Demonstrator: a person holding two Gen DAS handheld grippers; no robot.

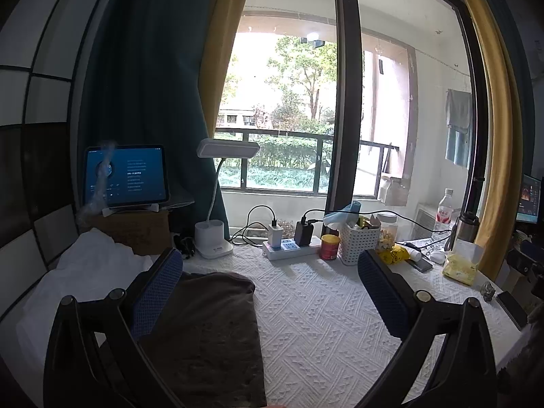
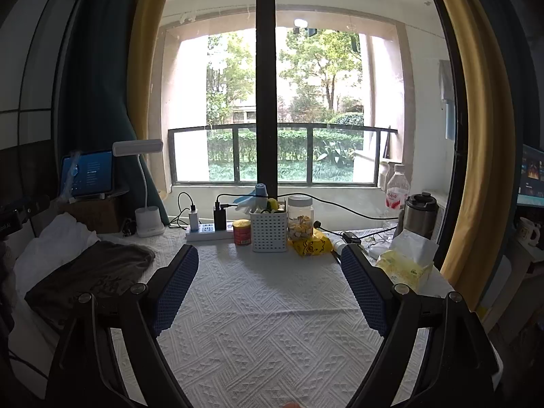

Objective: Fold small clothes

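A dark brown garment (image 1: pixel 207 333) lies folded on the white textured tablecloth (image 1: pixel 323 323) at the left. It also shows in the right wrist view (image 2: pixel 91 275), resting partly on a white garment (image 2: pixel 54 241). The white garment (image 1: pixel 91 265) lies crumpled at the table's far left. My left gripper (image 1: pixel 268 292) is open and empty, its left finger over the brown garment's edge. My right gripper (image 2: pixel 268 285) is open and empty above bare tablecloth (image 2: pixel 265 323), to the right of the brown garment.
Along the back edge stand a tablet (image 1: pixel 125 176) on a box, a white desk lamp (image 1: pixel 214 238), a power strip (image 1: pixel 289 246), a red can (image 2: pixel 242 232), a white basket (image 2: pixel 268 229), a jar (image 2: pixel 300 217), a water bottle (image 2: pixel 396 193), a flask (image 2: pixel 420 216) and a tissue pack (image 2: pixel 406 265).
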